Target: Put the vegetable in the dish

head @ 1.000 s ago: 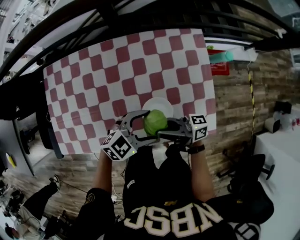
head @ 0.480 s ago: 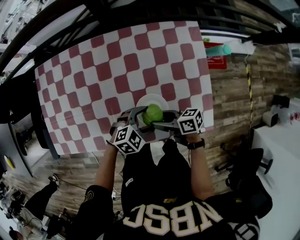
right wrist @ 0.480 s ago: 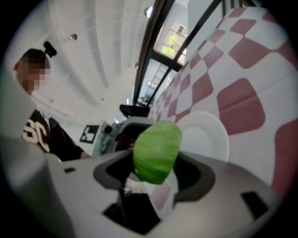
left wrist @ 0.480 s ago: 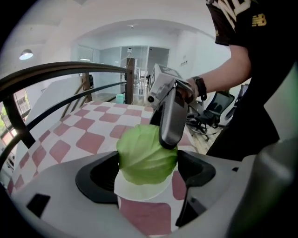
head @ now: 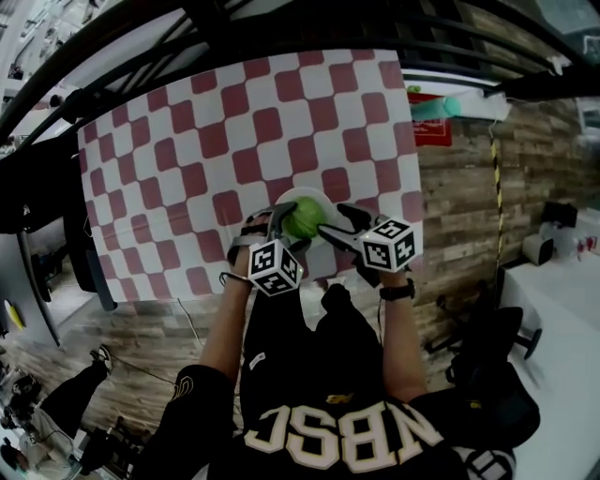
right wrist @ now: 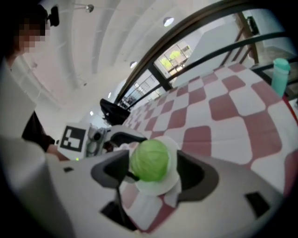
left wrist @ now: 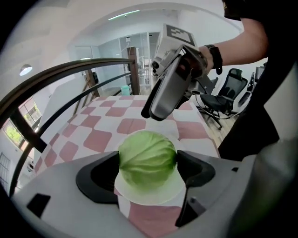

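A green cabbage (head: 304,217) rests on the white dish (head: 298,196) near the front edge of the red-and-white checked table (head: 234,141). My right gripper (head: 330,225) is just right of it. Its jaws are opening, with the cabbage (right wrist: 150,160) in line between them and gaps on both sides. My left gripper (head: 286,228) stands wide open at the cabbage's left. In the left gripper view the cabbage (left wrist: 147,158) and dish (left wrist: 149,197) fill the span between the jaws, and the right gripper (left wrist: 170,88) hangs above. The left gripper (right wrist: 111,137) shows behind the dish (right wrist: 158,186).
A teal bottle (head: 441,111) lies off the table's far right corner. Black rails (head: 187,28) arch over the table's far side. An office chair (head: 506,347) and a white table (head: 572,309) stand to my right on the wood floor.
The cabbage has gone from above the dish, held in the right gripper, down onto it. The right jaws have opened off it. Both grippers moved forward over the table.
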